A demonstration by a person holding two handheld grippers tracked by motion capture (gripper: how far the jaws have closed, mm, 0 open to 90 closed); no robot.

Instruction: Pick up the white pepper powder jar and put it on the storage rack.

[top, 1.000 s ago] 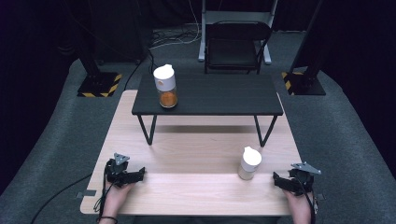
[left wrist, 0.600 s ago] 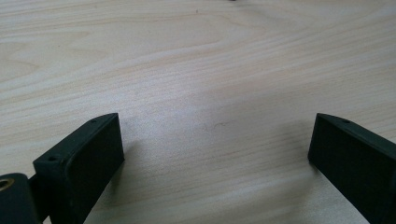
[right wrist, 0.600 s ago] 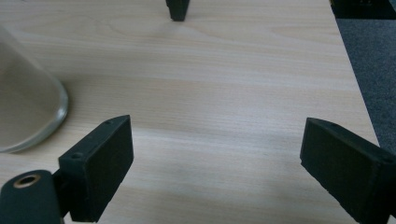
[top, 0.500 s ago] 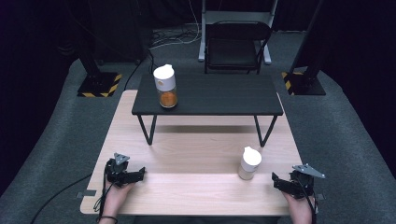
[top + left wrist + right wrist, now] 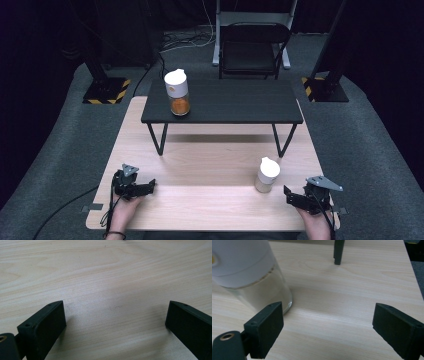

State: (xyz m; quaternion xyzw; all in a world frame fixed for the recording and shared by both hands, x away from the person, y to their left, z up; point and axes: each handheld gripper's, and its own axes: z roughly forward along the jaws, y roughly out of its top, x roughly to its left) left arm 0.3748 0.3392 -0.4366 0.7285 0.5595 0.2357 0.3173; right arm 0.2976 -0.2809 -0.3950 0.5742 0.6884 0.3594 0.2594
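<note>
Both grippers sit low at the bottom of the high view, each held by a hand whose forearm is cut off by the lower edge: the left gripper (image 5: 150,186) at lower left and the right gripper (image 5: 287,192) at lower right, both over the near part of the wooden table (image 5: 210,165). In the left gripper view its jaws stand wide apart, released, with bare wood grain between them; both jaws are cropped by the frame's bottom and sides. In the right gripper view the jaws are likewise spread and hold nothing, and the right jaw runs off the lower right corner. Just beyond the left jaw in that view stands a jar (image 5: 249,275), its white cap cut off by the top and left edges, its clear lower part holding something pale that is hard to make out; the jar is beside the jaw, not between the two. The high view shows the same jar (image 5: 267,174) right of centre, just up and left of the right gripper. A thin dark leg (image 5: 338,251) crosses the top of the right gripper view, its upper part out of frame. It belongs to the low black bench (image 5: 225,102) standing on the table's far half, mid-frame. On the bench's left end stands a second white-capped jar (image 5: 177,92) with orange contents. Farther off, at upper centre, a dark chair (image 5: 252,47) stands on the grey floor; the background around it is too dark to read.
</note>
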